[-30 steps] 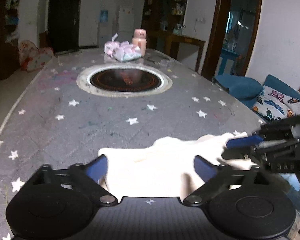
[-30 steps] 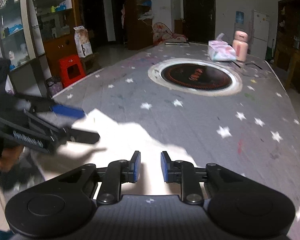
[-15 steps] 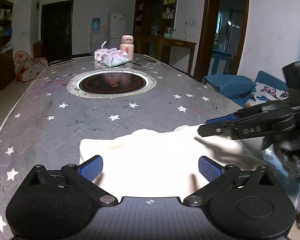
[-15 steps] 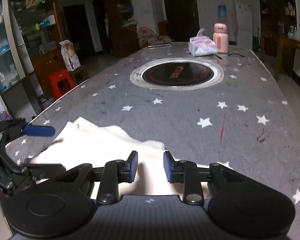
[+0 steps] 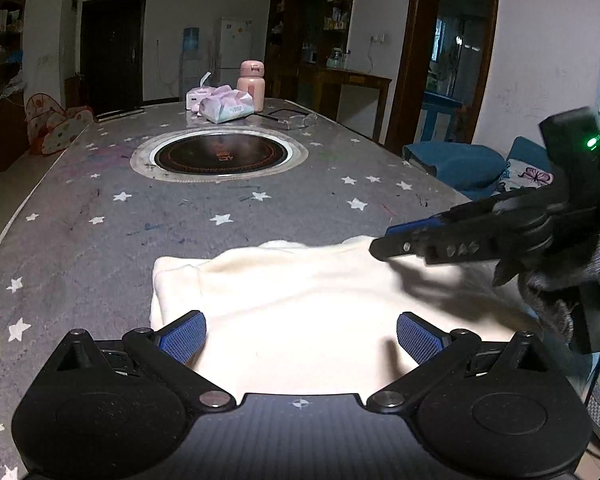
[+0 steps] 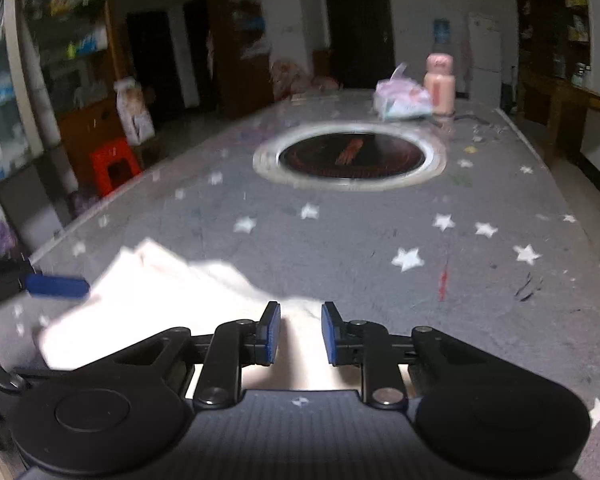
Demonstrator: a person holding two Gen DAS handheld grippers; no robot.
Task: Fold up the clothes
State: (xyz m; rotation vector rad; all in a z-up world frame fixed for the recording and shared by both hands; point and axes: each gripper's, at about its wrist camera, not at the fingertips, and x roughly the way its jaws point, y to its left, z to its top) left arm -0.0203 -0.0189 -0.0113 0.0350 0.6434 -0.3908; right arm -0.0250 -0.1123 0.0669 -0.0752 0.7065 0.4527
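Note:
A cream garment (image 5: 300,300) lies flat near the front edge of the grey star-print table (image 5: 100,216). My left gripper (image 5: 300,334) hovers over its near part, open wide, with nothing pinched. My right gripper (image 5: 380,242) reaches in from the right, held by a gloved hand, its tips over the garment's far right corner. In the right wrist view the right gripper (image 6: 300,332) has a narrow gap and its jaws are closing. The garment (image 6: 152,296) lies beneath them, and the pads do not press on it. One blue left finger (image 6: 56,286) shows at the garment's left edge.
A round inset cooktop (image 5: 220,156) sits mid-table. Tissue packs (image 5: 224,106) and a pink bottle (image 5: 251,84) stand beyond it. A blue sofa cushion (image 5: 456,160) lies off the right edge. A red stool (image 6: 114,164) stands on the floor to the left.
My left gripper has shifted so that more of the garment shows ahead of it. My right gripper now sits higher, over the garment's far right corner. The right wrist view has swung and blurred.

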